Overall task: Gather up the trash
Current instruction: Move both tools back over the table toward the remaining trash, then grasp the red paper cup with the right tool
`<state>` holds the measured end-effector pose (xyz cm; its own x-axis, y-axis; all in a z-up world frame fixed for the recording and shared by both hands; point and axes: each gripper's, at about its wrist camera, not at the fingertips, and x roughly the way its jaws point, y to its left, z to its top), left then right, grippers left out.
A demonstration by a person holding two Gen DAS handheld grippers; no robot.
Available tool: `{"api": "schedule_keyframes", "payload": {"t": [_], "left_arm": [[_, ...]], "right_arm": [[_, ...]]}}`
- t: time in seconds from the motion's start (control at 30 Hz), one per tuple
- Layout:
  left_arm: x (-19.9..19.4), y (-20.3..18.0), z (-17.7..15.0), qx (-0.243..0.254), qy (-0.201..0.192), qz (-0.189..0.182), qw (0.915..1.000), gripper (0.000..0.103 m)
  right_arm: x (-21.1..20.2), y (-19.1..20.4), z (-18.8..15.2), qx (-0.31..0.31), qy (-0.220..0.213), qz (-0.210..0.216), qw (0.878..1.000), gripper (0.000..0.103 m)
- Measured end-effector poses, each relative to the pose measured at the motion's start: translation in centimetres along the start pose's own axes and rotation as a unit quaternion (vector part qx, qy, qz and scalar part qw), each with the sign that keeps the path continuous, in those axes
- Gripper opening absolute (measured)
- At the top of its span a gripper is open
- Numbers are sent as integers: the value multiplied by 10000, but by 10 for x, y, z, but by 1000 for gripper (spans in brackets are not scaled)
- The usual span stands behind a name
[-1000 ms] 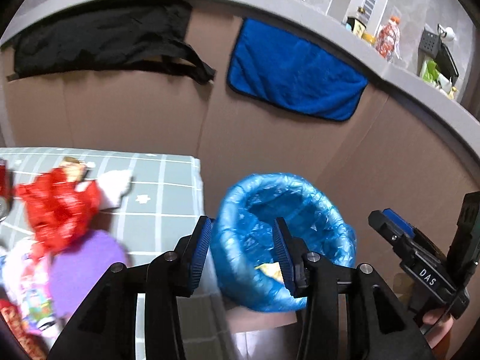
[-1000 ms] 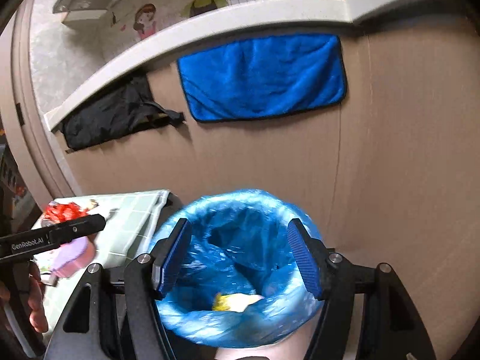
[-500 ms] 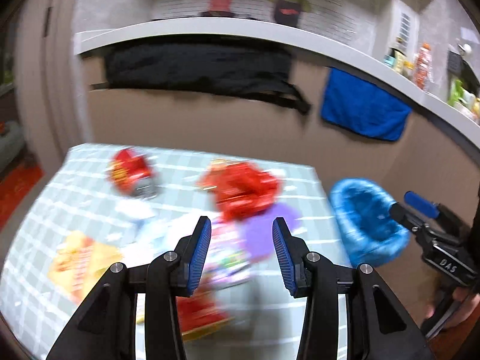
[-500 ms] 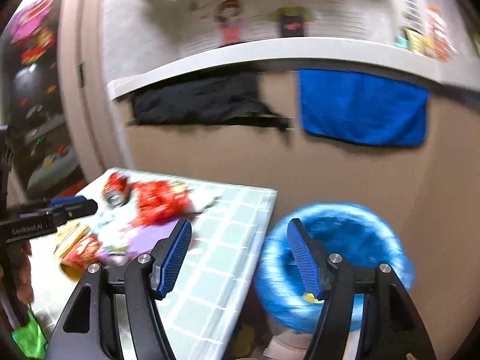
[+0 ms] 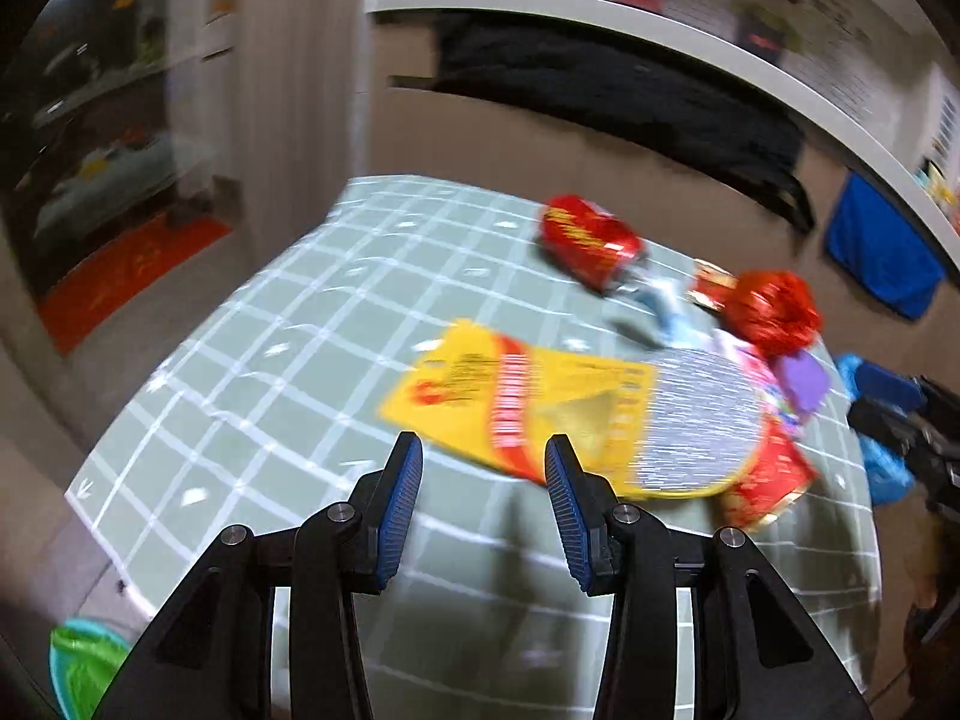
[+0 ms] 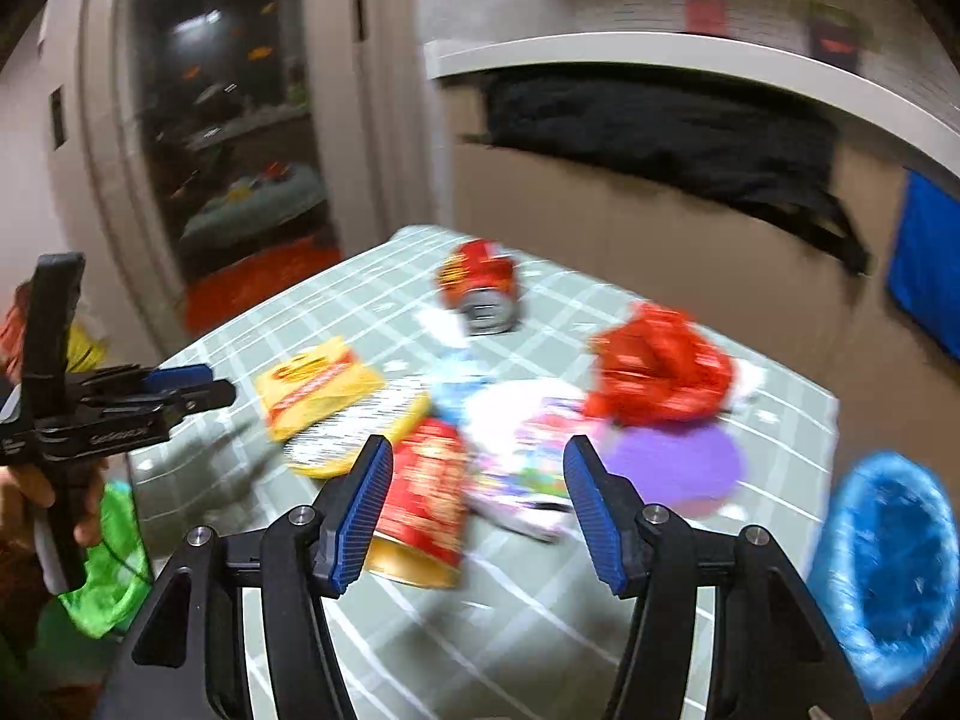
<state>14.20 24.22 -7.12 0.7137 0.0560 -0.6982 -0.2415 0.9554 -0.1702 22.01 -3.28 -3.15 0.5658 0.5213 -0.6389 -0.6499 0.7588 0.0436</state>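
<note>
Now, left gripper: jaws apart, empty, above the checked table.
Right gripper: jaws just narrowing, nothing between.
Trash: yellow packet, red wrapper, perhaps a can, blurred.
Blue-lined bin: beside table's right edge.

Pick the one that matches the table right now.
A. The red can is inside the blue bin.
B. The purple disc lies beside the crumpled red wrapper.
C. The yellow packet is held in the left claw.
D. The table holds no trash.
B: the purple disc lies on the table just below the crumpled red wrapper in the right wrist view.
</note>
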Motion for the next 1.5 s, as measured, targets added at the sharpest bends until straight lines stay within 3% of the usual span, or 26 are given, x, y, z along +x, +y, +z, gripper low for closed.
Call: {"api": "schedule_keyframes", "payload": {"t": [0.17,0.3,0.43,0.67,0.7,0.8,0.93,1.1,1.3,1.5], "left_arm": [[-9,48,-3,-532,-146,151,9984,44],[-12,68,-11,-709,-187,77,9973,44],[-12,80,-16,-840,-168,3,9963,44],[-18,98,-19,-1037,-252,-74,9943,44],[-19,99,-19,-1054,-260,-78,9941,44],[-19,102,-19,-1126,-248,-101,9933,44],[-16,97,-19,-1097,-209,-190,9936,44],[-9,78,-15,-973,-109,-397,9944,44],[7,29,-6,-494,109,-823,9953,44],[20,-31,-7,91,486,-1660,9849,44]], "right_arm": [[30,64,9,-701,273,533,9957,55],[57,109,4,-1308,531,614,9881,48],[85,147,-6,-2348,670,66,9697,45],[133,177,-19,-3259,1007,-658,9377,38],[136,177,-17,-3235,998,-651,9387,35],[146,172,-5,-2900,1166,-461,9488,6],[139,153,17,-2063,1132,-17,9719,5],[101,107,53,-1080,620,184,9920,3],[52,43,74,-207,144,120,9996,1],[6,-13,61,369,-124,-166,9991,1]]}}
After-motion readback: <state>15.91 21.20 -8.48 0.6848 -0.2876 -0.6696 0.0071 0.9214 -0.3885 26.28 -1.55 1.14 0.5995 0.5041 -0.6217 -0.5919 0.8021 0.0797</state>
